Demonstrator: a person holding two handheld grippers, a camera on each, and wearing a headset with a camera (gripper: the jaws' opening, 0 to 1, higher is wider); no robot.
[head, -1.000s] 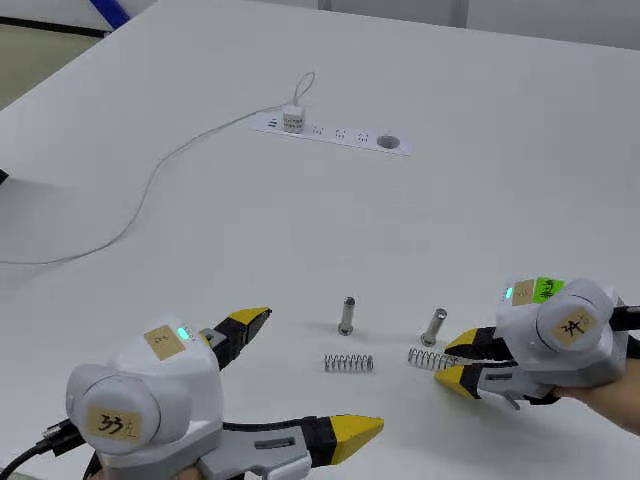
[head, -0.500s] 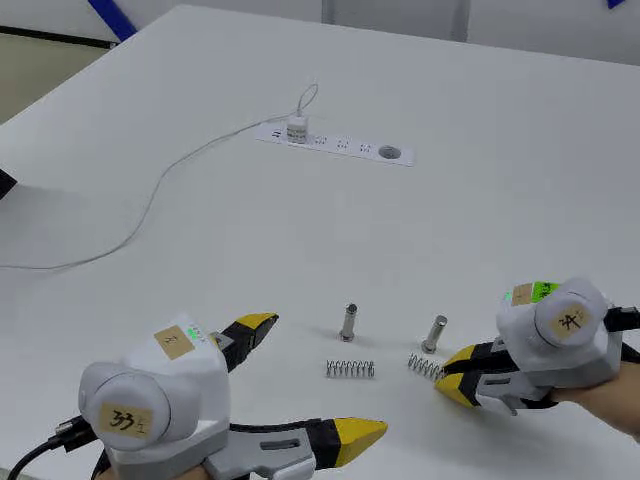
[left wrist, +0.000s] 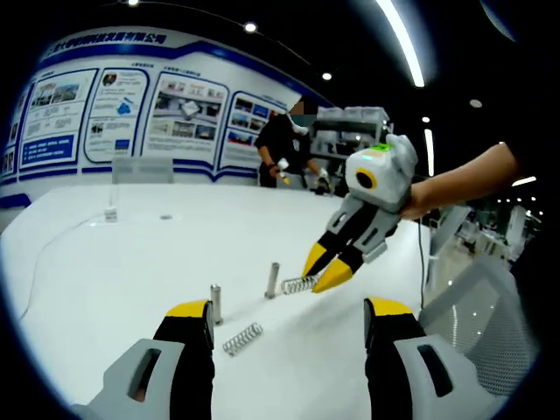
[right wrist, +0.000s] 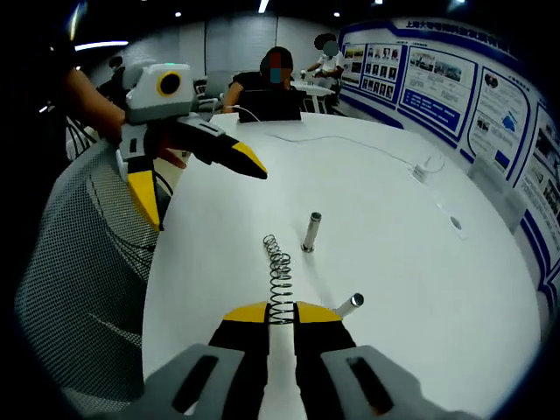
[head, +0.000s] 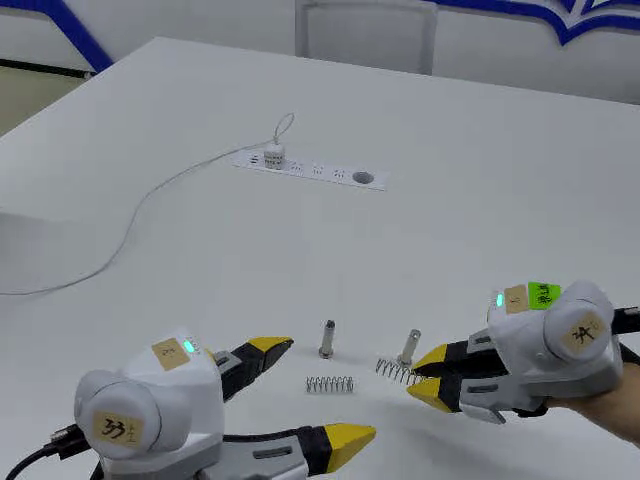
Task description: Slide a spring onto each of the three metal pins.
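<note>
1. table (head: 480,200): white, carrying all the small parts.
2. left claw (head: 331,388): jaws spread wide, nothing between them.
3. right claw (head: 416,377): yellow tips pinched on one end of the held spring (head: 393,370), which juts straight out past the tips.
4. power strip (head: 305,169): far ahead of both claws, white plug (head: 272,155) at its end.
5. near pin (head: 408,347): just beside the right claw's tips; far pin (head: 327,339): upright, beyond the held spring's free end.
6. loose spring (head: 330,384): flat on the table, just ahead of the left claw's open tips, near the far pin.
</note>
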